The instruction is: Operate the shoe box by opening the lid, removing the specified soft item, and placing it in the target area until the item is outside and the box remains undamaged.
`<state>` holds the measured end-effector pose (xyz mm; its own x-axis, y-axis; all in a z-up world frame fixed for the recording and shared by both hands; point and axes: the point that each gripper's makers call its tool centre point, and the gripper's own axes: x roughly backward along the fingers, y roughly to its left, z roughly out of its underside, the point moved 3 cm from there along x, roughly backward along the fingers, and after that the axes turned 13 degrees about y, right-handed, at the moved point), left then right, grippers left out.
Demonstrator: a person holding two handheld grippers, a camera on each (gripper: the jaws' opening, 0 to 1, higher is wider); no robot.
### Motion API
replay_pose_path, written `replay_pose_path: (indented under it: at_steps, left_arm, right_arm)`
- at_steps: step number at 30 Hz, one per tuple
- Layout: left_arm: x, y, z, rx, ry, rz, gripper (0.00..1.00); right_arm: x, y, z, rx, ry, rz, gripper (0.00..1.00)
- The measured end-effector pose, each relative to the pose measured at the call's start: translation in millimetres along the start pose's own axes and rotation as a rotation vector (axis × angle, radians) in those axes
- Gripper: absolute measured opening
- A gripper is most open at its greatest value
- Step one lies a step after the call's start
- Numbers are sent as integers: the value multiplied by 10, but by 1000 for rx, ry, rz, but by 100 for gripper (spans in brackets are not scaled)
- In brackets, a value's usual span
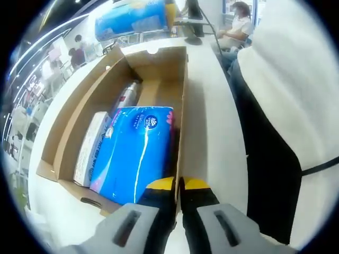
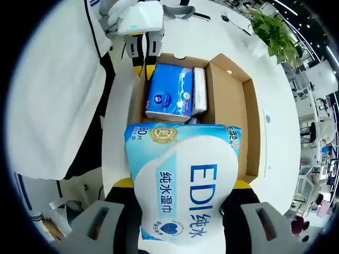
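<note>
The shoe box [image 1: 159,69] sits open on a white table [image 1: 212,106], its lid flap folded out flat to one side. In the left gripper view, the left gripper [image 1: 177,186] has its yellow-tipped jaws pinched together on the near end of the box's long wall, the cardboard edge running straight up between them. Inside the box a blue tissue pack [image 1: 135,153] lies tight against that wall, with a slim white packet [image 1: 91,148] wedged beside it and a silver tube [image 1: 127,95] farther along the bottom. The far half of the box floor is bare cardboard, so there is room there.

From the right gripper view, the right gripper [image 2: 183,185] is clamped on a pale blue wet-wipe pack [image 2: 183,185], its yellow pads just peeking out at either side (the pack bulges well past both of them). The pack is held up above the near end of the shoe box [image 2: 228,90], clear of the rim. Beyond it the blue tissue pack [image 2: 169,92] and white packet [image 2: 199,90] stay in the box, and the left gripper [image 2: 140,50] shows at the far wall. The table [image 2: 275,121] is open on the flap side; on the other side a person's white sleeve [image 2: 53,90] crowds close to the box edge. A potted plant [image 2: 275,32] stands at the table's far corner.
</note>
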<state>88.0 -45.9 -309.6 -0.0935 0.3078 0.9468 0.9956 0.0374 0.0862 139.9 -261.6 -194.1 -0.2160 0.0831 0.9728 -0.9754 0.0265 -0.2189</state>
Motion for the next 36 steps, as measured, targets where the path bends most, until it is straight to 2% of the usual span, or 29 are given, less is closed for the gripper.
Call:
replay_pose_path:
  at_steps: [8, 15, 21, 32, 36]
  left_arm:
    - [-13, 1, -1, 0, 0, 2, 3]
    - [-18, 0, 3, 4, 1, -1, 3]
    - [-17, -2, 3, 7, 1, 0, 3]
    - [-13, -3, 8, 10, 1, -3, 3]
    - [-10, -1, 10, 10, 0, -4, 3]
  right_arm:
    - [-32, -2, 313, -47, 26, -12, 60]
    - [-26, -13, 530, -46, 50, -14, 60]
    - [-45, -80, 795, -46, 93, -1, 60]
    - [-71, -103, 1040, -48, 116, -1, 60]
    - [-123, -115, 1124, -30, 150, -5, 59]
